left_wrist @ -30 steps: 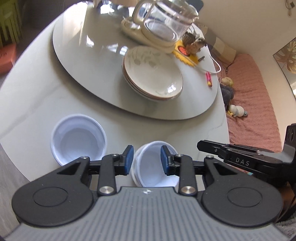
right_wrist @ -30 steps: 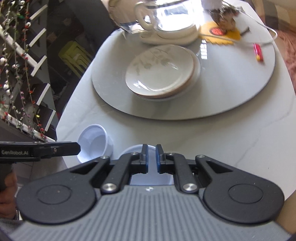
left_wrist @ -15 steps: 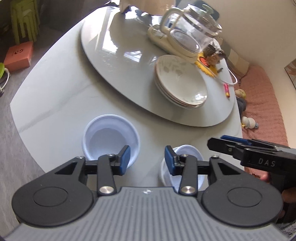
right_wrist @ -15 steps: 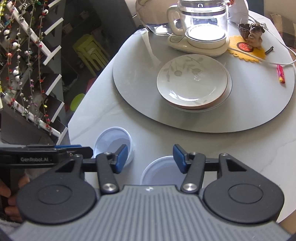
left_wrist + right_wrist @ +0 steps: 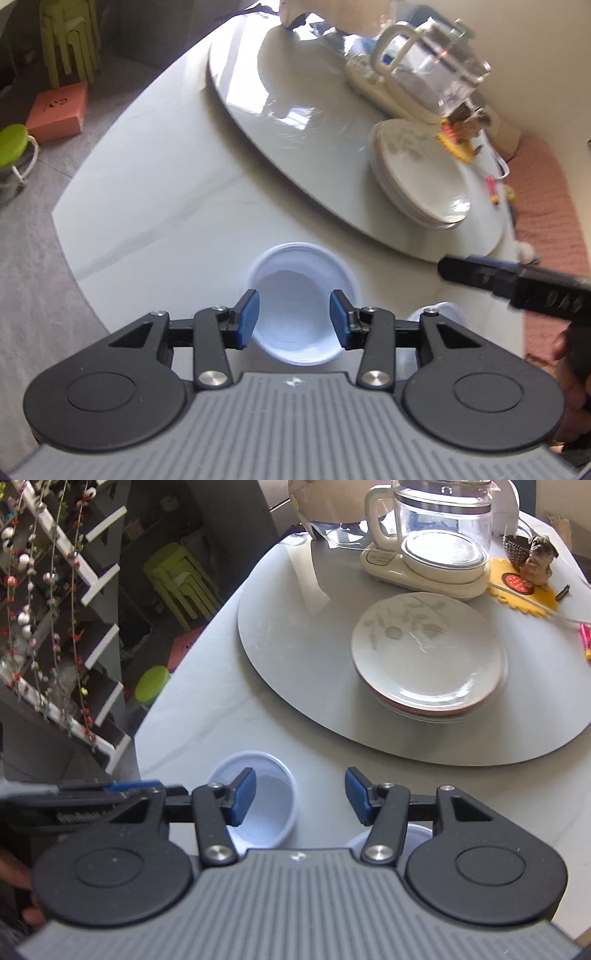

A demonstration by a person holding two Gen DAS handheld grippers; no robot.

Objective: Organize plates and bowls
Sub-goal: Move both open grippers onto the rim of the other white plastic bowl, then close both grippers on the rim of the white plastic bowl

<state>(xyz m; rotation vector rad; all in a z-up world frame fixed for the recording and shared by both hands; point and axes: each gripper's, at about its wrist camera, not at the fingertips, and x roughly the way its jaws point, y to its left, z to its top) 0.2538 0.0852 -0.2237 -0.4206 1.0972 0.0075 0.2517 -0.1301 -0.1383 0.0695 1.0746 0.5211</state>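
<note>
Hovering with blue pads parted and empty, the left gripper (image 5: 294,319) frames the near white bowl (image 5: 301,302) on the table (image 5: 155,199), so drop one pad inside the rim and pinch squarely, while the right gripper (image 5: 300,795), likewise apart, holds nothing.

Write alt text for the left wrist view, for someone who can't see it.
The open left gripper hovers over a white bowl on a pale table, its blue pads apart from the rim. A stack of plates and a glass kettle sit on the turntable beyond.
</note>
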